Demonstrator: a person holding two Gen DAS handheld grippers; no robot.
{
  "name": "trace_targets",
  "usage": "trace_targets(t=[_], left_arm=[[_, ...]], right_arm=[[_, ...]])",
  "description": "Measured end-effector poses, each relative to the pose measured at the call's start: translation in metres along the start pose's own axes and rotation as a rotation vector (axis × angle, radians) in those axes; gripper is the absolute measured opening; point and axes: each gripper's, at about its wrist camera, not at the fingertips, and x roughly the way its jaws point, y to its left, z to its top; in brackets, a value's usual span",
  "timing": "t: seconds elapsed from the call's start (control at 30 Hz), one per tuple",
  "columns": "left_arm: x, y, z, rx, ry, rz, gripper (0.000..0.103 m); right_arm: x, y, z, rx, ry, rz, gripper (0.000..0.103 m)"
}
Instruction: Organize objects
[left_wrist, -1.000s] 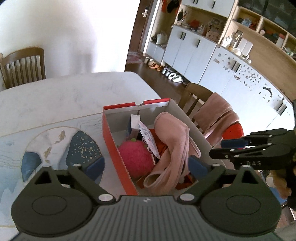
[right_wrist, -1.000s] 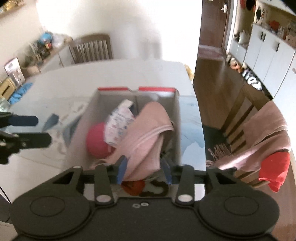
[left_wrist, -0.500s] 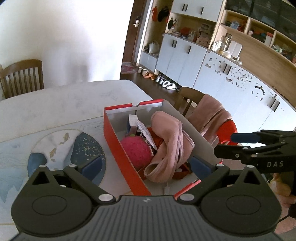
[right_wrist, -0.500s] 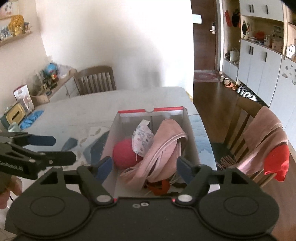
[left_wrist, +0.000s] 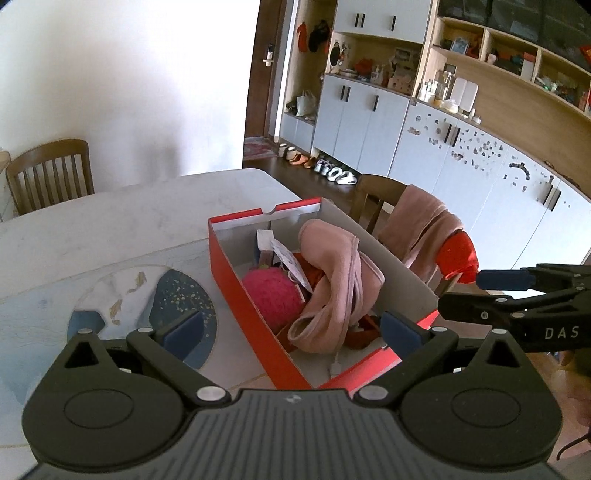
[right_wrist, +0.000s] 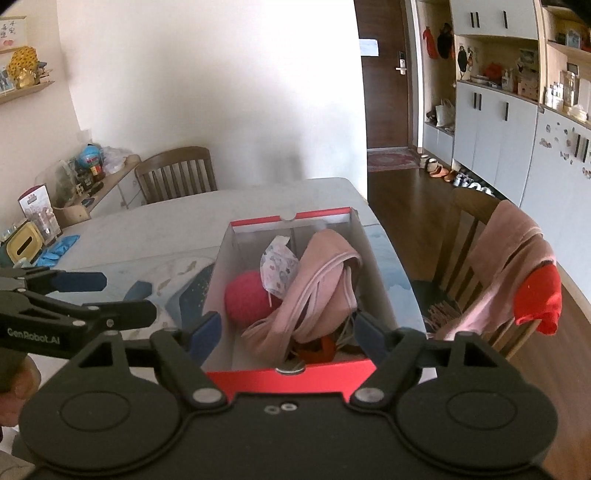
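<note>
A red shoebox (left_wrist: 236, 280) (right_wrist: 295, 373) stands open on the white table. It holds a pink garment (left_wrist: 340, 280) (right_wrist: 317, 291), a magenta fuzzy ball (left_wrist: 271, 295) (right_wrist: 245, 299), a patterned face mask (left_wrist: 286, 262) (right_wrist: 277, 266) and some orange and red items underneath. My left gripper (left_wrist: 291, 328) is open and empty above the box's near left corner. My right gripper (right_wrist: 288, 332) is open and empty above the box's near end. Each gripper shows from the side in the other's view, the right one (left_wrist: 517, 295) and the left one (right_wrist: 74, 299).
A round blue and white mat (left_wrist: 147, 299) lies left of the box. A chair (right_wrist: 491, 258) draped with pink and red cloths stands right of the table. Another chair (right_wrist: 177, 173) stands at the far end. A cluttered sideboard (right_wrist: 55, 206) is far left.
Both grippers have drawn back and up from the box. The right gripper, nearly shut over the pink garment a second ago, has opened wide and left it in the box.
</note>
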Motion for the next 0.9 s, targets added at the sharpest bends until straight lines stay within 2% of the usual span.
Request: trace_targets(t=[0.9], left_arm=[[-0.0017,-0.0018,-0.0078,-0.017,0.016,0.015,0.103]], right_arm=[[-0.0014,-0.0008,-0.0079,0.033,0.016,0.008,0.079]])
